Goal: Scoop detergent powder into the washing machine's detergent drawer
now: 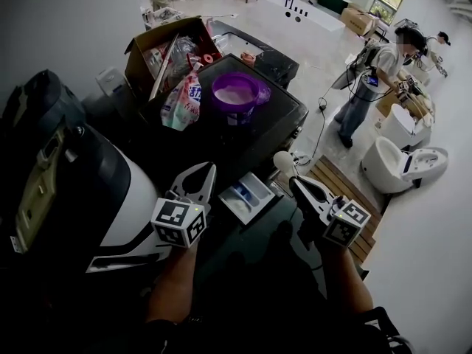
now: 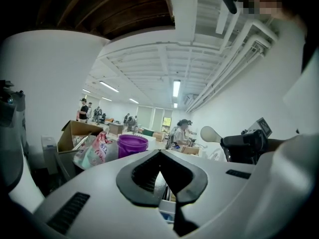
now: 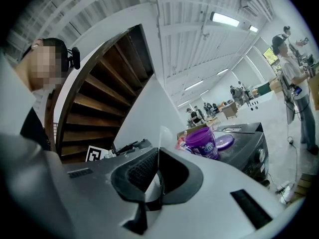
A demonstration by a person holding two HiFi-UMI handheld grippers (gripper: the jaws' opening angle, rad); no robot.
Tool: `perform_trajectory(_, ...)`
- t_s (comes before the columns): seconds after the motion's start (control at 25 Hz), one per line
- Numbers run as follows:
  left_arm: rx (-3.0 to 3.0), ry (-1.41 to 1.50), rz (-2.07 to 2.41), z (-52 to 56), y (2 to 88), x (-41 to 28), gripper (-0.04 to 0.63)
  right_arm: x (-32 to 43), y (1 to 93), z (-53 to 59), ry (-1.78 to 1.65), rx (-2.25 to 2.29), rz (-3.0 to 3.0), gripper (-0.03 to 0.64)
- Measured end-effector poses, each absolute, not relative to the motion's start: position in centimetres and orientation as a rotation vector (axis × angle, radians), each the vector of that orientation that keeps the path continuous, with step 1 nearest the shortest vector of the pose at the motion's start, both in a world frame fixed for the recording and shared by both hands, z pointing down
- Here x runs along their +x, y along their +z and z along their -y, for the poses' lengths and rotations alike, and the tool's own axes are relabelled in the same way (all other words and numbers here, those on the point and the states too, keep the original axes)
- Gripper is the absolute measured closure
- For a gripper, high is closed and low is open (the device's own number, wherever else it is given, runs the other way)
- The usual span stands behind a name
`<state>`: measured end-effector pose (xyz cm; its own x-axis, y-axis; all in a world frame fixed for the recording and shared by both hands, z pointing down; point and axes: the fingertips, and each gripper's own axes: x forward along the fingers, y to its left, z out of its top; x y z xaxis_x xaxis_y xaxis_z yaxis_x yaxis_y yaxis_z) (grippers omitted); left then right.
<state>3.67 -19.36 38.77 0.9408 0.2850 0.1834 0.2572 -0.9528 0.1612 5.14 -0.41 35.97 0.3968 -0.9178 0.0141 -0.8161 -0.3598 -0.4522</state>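
The white detergent drawer point(image 1: 247, 198) stands pulled out of a dark washing machine point(image 1: 251, 260) just below me. My left gripper point(image 1: 206, 172) point(image 2: 160, 156) hangs left of the drawer, shut with nothing between its tips. My right gripper point(image 1: 295, 181) point(image 3: 158, 156) is shut on the handle of a white scoop point(image 1: 284, 161) point(image 3: 164, 133) point(image 2: 209, 133), held up right of the drawer. Whether the scoop holds powder is unclear. An open purple detergent tub point(image 1: 236, 94) point(image 3: 203, 142) point(image 2: 132, 144) with white powder sits on a second dark machine point(image 1: 280, 127) behind the drawer.
A detergent bag point(image 1: 184, 98) and an open cardboard box point(image 1: 158, 54) stand left of the tub. The tub's purple lid point(image 3: 225, 142) lies beside it. A large white-and-black appliance point(image 1: 88, 190) fills the left. A person point(image 1: 372, 80), toilets point(image 1: 402, 161) and a wooden pallet point(image 1: 346, 190) are at the right.
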Motion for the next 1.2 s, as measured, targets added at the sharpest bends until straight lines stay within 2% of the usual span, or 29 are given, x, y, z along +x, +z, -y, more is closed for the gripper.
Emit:
perform_trajectory(0.32, 2.986, 0.328, -0.31, 19.1, 38.7, 7.0, 0.588, 9.8, 35.4, 1.3, -0.411, -2.169, -1.512, 0.595)
perform_trajectory(0.88, 3.019, 0.426, -0.19, 12.9, 38.7, 18.7, 0.588, 23.9, 37.3, -3.1, -0.424, -2.047, -1.669, 0.595)
perform_trajectory(1.2, 3.001, 0.48, -0.011, 11.3, 39.8, 21.3, 0.588, 28.1, 39.0, -4.4, -0.496, -1.938, -1.763, 0.595)
